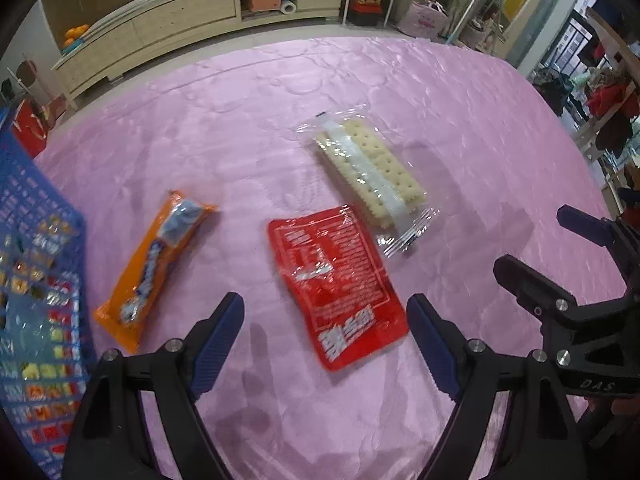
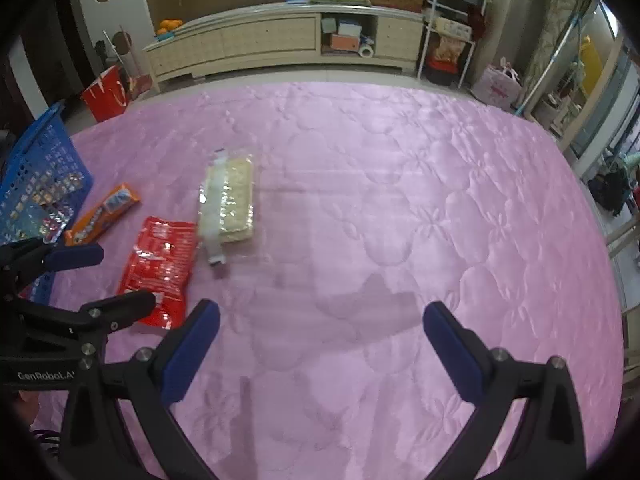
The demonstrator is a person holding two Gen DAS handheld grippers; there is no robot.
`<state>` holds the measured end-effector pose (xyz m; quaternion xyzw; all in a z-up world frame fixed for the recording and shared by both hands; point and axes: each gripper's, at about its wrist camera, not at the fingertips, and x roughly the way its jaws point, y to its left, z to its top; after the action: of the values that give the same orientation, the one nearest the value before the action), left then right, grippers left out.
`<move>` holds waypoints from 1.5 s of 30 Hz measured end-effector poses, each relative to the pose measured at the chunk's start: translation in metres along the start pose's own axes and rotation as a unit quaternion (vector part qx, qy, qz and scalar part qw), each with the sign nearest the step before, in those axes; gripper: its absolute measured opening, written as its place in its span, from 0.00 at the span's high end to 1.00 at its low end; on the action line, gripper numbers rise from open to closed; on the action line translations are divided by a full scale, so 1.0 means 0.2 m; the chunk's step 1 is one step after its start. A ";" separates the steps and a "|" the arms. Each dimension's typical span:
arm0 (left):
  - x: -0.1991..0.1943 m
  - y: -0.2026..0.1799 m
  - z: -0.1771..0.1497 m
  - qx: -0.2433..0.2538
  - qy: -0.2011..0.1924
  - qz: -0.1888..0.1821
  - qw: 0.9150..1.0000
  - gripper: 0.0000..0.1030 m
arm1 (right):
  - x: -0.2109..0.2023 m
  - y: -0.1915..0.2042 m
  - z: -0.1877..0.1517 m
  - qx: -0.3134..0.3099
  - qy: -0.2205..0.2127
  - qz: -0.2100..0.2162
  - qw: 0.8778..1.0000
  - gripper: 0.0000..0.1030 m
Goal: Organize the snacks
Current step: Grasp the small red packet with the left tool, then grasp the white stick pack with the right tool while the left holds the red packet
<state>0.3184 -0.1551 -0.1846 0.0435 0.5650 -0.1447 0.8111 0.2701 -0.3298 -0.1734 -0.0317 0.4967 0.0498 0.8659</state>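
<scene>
1. Left wrist view: our left gripper (image 1: pixel 325 322) stands wide open with nothing between its fingers (image 1: pixel 218 344), poised over the pink quilted bed (image 1: pixel 240 128).
2. The red packet (image 1: pixel 334 284) lies flat on the bed just ahead of the gap, its near end between the two fingertips as seen from here; we cannot tell whether either pad touches it.
3. The cracker pack (image 1: pixel 370 172), clear-wrapped, lies beyond the red packet, its near corner touching or overlapping the red one's far edge.
4. The orange bar (image 1: pixel 154 268) lies to the left of the red packet, apart from it, slanting toward the blue basket (image 1: pixel 36 208).
5. The basket sits at the left edge, with assorted small wrapped snacks visible through its mesh.
6. Our right gripper (image 1: pixel 538 256) shows at the right edge, also parted and holding nothing.
7. Right wrist view: the right gripper (image 2: pixel 322 330) is wide open and empty over bare quilt (image 2: pixel 400 200).
8. The three snacks lie off to its left: cracker pack (image 2: pixel 230 200), red packet (image 2: pixel 160 264), orange bar (image 2: pixel 102 214).
9. The basket (image 2: pixel 38 176) sits at the far left edge.
10. The left gripper (image 2: pixel 100 276) shows at lower left, one finger over the red packet's near end.
11. A long low cabinet (image 2: pixel 272 40) stands behind the bed.
</scene>
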 end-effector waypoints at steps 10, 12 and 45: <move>0.11 -0.12 0.05 0.026 0.012 0.039 0.999 0.19 | -0.01 -0.08 -0.02 0.020 -0.001 -0.010 1.000 0.00; 0.11 -0.12 0.06 0.019 0.011 0.039 0.999 0.20 | -0.03 -0.08 -0.02 0.020 -0.007 -0.010 1.000 0.00; -0.32 0.13 -0.10 -0.020 -0.095 0.020 0.995 0.94 | 0.08 0.13 0.13 0.001 0.026 0.077 0.997 0.00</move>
<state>0.2875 -0.1138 -0.1345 0.0245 0.4871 -0.1202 0.8647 0.2980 -0.2998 -0.1743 0.0063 0.5203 0.1153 0.8461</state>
